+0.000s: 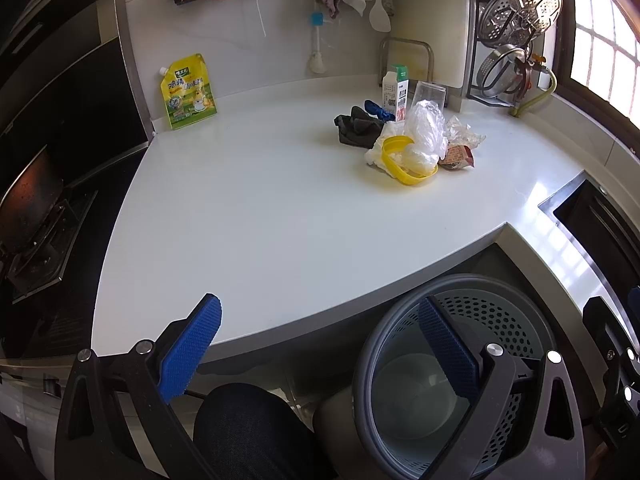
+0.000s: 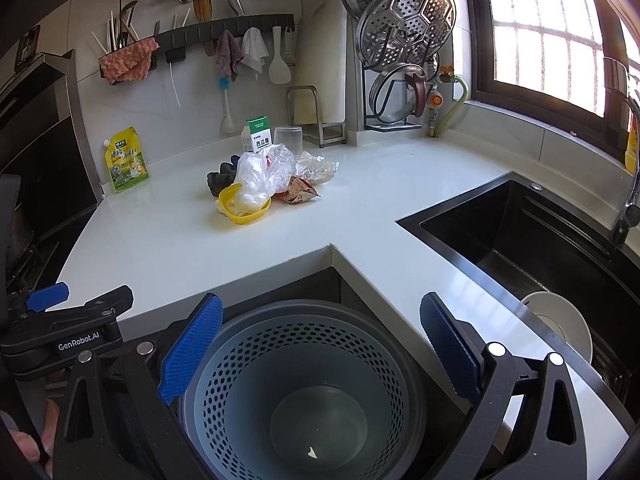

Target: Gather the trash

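Observation:
A heap of trash lies at the back of the white counter (image 1: 256, 216): a crumpled clear plastic bag (image 1: 426, 128) (image 2: 260, 172), a yellow plastic ring (image 1: 404, 164) (image 2: 244, 206), a brown snack wrapper (image 1: 456, 156) (image 2: 298, 192), crinkled clear film (image 2: 318, 166) and a dark cloth (image 1: 358, 126). A grey perforated bin (image 1: 460, 376) (image 2: 304, 392) stands on the floor below the counter's edge, with one small scrap at its bottom. My left gripper (image 1: 320, 348) is open at the counter's front edge. Directly over the bin, my right gripper (image 2: 320, 344) is open and holds nothing.
A yellow seasoning pouch (image 1: 188, 92) leans on the back wall. A milk carton (image 1: 396, 88) and a clear cup (image 2: 287, 140) stand behind the heap. A black sink (image 2: 532, 240) with a white plate (image 2: 560, 324) is at right, a stove (image 1: 36, 232) at left.

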The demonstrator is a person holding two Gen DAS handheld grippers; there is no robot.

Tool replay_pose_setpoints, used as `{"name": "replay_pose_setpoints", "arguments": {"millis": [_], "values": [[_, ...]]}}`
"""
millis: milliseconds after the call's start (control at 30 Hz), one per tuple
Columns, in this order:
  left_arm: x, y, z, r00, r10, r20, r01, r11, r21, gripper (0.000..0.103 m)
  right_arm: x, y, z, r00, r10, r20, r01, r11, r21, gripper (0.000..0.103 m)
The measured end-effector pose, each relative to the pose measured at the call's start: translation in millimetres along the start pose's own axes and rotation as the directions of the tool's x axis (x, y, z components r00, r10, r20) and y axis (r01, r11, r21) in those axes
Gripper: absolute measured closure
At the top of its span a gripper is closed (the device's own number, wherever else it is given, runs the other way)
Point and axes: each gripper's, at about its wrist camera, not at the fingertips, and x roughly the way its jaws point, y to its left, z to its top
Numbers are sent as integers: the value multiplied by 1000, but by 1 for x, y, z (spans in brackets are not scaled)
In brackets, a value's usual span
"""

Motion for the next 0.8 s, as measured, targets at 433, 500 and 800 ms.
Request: {"name": "replay_pose_setpoints", "arguments": {"millis": [433,500,800], "values": [[0,-3,-2,1000,2,-1,-2,1000,2,6,1,3,-1,1000,1,-4,-1,1000,-6,8],[0,-2,-2,1000,2,-2,-2,1000,1,6,1,3,-1,1000,2,-5,-2,1000,-6,8],[4,-1,-2,1000,1,-2,-1,1000,-1,6,8,4,-3,1000,1,-19,-1,1000,-8,8]]}}
